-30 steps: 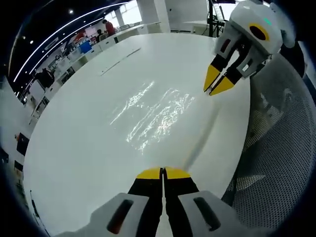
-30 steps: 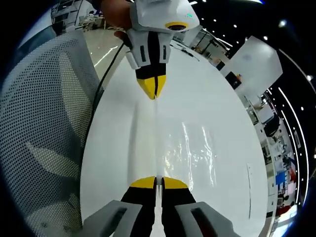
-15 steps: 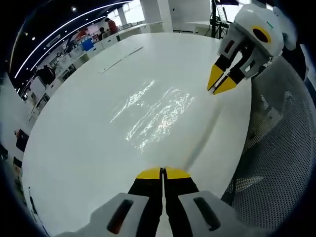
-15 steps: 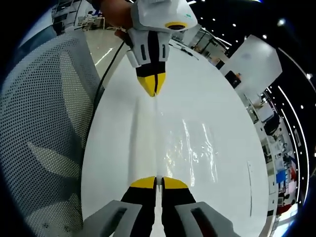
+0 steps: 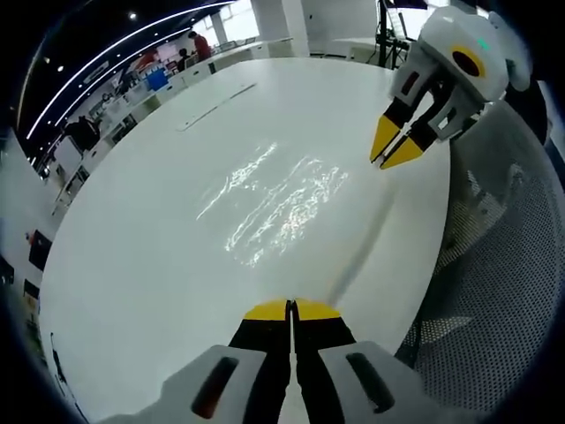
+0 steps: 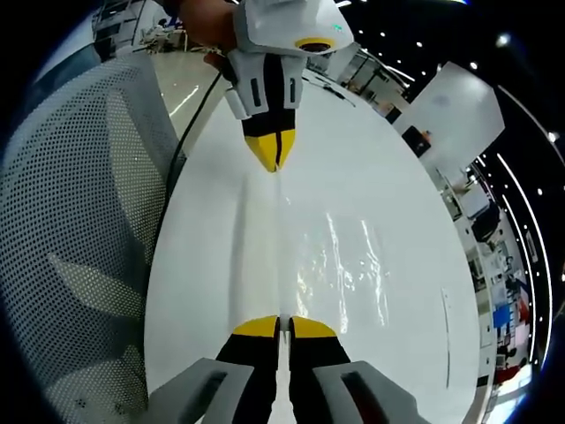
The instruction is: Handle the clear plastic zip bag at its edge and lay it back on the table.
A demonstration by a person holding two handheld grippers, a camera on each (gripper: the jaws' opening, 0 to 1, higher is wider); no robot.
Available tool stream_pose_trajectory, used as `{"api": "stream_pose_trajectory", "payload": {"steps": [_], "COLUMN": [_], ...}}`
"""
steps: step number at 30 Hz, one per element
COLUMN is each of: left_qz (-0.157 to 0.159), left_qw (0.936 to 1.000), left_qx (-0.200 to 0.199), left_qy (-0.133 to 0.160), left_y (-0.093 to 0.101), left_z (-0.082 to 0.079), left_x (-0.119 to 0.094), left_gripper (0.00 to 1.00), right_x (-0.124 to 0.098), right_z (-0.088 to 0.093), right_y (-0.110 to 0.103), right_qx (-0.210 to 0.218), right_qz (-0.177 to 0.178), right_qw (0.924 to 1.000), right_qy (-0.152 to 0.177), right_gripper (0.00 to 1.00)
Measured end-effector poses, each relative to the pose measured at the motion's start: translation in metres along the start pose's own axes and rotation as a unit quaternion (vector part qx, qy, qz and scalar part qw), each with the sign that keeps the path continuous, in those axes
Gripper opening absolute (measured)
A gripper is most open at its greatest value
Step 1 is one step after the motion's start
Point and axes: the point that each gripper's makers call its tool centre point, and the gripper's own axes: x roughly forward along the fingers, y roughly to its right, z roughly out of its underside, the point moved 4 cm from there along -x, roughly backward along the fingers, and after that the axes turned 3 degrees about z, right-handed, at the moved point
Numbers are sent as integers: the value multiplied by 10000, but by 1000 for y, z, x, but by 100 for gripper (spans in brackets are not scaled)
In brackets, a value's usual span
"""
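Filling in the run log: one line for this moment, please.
left gripper shut on bag edge | right gripper shut on same edge | bag stretched above table

- The clear plastic zip bag (image 5: 282, 208) lies spread over the white table (image 5: 132, 265); its film is see-through, marked mostly by wrinkled glare streaks across its middle.
- In the right gripper view the zip bag (image 6: 340, 265) shows the same creased shine, with one long edge running as a straight line from the near jaws up to the far ones.
- That edge looks raised slightly off the tabletop, casting a faint shadow beside it.
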Motion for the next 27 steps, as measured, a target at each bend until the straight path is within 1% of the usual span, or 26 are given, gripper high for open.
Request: {"api": "stream_pose_trajectory", "payload": {"steps": [3, 6, 7, 8, 10, 12, 14, 20, 27], "left_qz": [-8, -15, -3, 7, 10, 18, 21, 23, 89], "left_qw": [10000, 10000, 10000, 10000, 10000, 9999, 9999, 9998, 9995], "left_qx": [-1, 67, 72, 82, 92, 121, 163, 183, 289], "left_qy": [19, -2, -9, -17, -20, -28, -43, -31, -62], "left_y": [1, 2, 2, 2, 2, 3, 4, 5, 9], "left_z": [-2, -3, -3, -3, -3, -3, -3, -6, -5], "left_x": [-1, -2, -2, -1, 0, 0, 0, -1, 0], "left_gripper": [0, 0, 0, 0, 0, 0, 0, 0, 0], "right_x": [0, -3, -4, -4, -7, -10, -12, -12, -5], "right_z": [0, 0, -3, -4, -7, -12, -16, -21, -35], "right_y": [2, 5, 6, 6, 10, 16, 21, 25, 25], "right_qx": [-42, 109, 310, 419, 869, 1200, 1353, 1312, 1211], "right_qz": [36, 85, 42, 11, -19, -1, -6, 42, 47], "right_qw": [10000, 9999, 9994, 9989, 9956, 9914, 9887, 9889, 9896], "right_qy": [5, 71, 175, 229, 349, 524, 648, 696, 775], "right_gripper": [0, 1, 4, 5, 8, 12, 14, 14, 14]}}
